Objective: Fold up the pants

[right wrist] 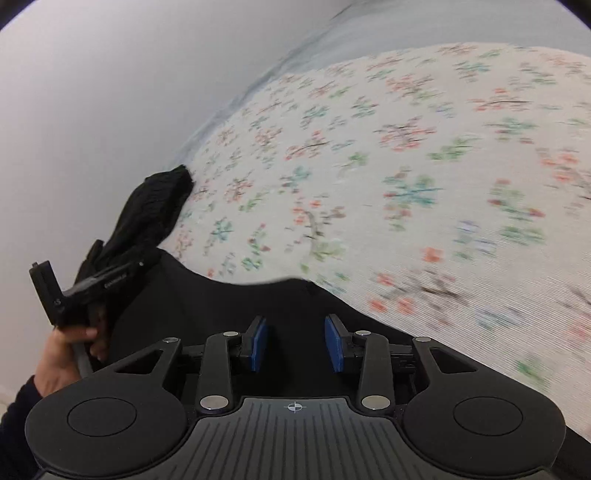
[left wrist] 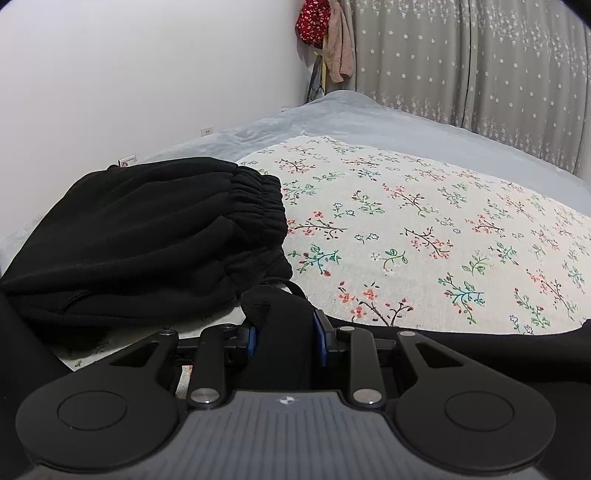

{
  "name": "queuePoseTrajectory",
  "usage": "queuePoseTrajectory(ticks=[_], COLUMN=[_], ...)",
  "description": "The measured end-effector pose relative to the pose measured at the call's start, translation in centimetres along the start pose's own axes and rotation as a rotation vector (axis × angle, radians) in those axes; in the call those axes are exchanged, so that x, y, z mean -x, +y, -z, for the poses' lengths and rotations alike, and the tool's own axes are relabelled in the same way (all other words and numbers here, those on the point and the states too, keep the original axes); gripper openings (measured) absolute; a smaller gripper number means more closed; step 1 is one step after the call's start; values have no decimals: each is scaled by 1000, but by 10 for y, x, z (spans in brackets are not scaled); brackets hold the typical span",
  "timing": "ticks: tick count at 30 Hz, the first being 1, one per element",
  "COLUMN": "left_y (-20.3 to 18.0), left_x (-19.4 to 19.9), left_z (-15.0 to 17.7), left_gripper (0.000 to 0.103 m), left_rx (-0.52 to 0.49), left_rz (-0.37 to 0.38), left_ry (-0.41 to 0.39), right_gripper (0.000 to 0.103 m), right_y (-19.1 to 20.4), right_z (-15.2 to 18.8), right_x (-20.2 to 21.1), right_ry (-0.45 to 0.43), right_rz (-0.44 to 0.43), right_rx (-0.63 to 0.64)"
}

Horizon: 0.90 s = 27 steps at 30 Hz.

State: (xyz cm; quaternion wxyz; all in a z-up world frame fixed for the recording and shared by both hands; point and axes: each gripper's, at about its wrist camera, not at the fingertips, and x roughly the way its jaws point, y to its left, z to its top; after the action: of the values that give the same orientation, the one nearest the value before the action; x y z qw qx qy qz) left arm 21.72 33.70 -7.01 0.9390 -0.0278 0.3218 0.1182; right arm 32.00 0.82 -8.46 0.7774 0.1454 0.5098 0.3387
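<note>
Black pants [left wrist: 147, 236] lie bunched on the floral bedspread [left wrist: 424, 229], elastic waistband toward the right. My left gripper [left wrist: 282, 332] is shut on a fold of the black fabric between its blue pads. In the right wrist view the pants [right wrist: 221, 306] stretch from under my right gripper up to the left. My right gripper [right wrist: 297, 343] is open just above the black cloth, with nothing between its blue pads [right wrist: 258, 343]. The left gripper [right wrist: 74, 295] shows there at the left, held by a hand. That view is blurred by motion.
A white wall [left wrist: 147, 74] runs along the bed's left side. Grey star-patterned curtains [left wrist: 480, 66] hang behind the bed. Red and pink clothes [left wrist: 325, 33] hang in the corner. A grey sheet [left wrist: 351, 118] covers the far bed.
</note>
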Motion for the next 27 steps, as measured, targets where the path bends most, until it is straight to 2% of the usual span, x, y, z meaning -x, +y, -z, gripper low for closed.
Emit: queuePoseTrajectory(ticks=[3,5,9,11,13,14,15,17,20,23,25,27], left_y=[2,5,9,12,13,13,13,13,9,-4,-6,-3], left_x=[0,1,3,0,-2,-2,-2,-1,7,7,0,0], left_z=[1,1,5,7,8,8,8,6,4,7,9,7], left_gripper=[36,36,36,36,36,36,36,35,32,33,35,39], left_rx=[16,27,39,56,69,66,64,63,43,-26,-33,-31], left_rz=[12,21,43,53,57,57,57,57,38,-20,-30,-20], left_ry=[-3,-7,-19,-17,-17,-18,-19,-19,-56,-81,-56,-51], right_gripper=[33,33,34,35,34,29,9,1,0,0,0,0], right_y=[11,10,-12,-14,-7,0,6,18,46,74,73,63], right_z=[-5,-14,-25,-24,-19,-16,-14,-14,-14,-13,-15,-11], right_x=[-12,-20,-7,-9,-17,-17,-19,-20,-11,-3,-19,-48], right_ry=[2,7,-71,-40,-10,-18,-24,-45,-132,-224,-184,-104], right_rz=[-23,-8,-13,-15,15,33,42,110,209,293,352,419], right_rx=[23,0,-71,-53,10,55,91,172,317,460,503,573])
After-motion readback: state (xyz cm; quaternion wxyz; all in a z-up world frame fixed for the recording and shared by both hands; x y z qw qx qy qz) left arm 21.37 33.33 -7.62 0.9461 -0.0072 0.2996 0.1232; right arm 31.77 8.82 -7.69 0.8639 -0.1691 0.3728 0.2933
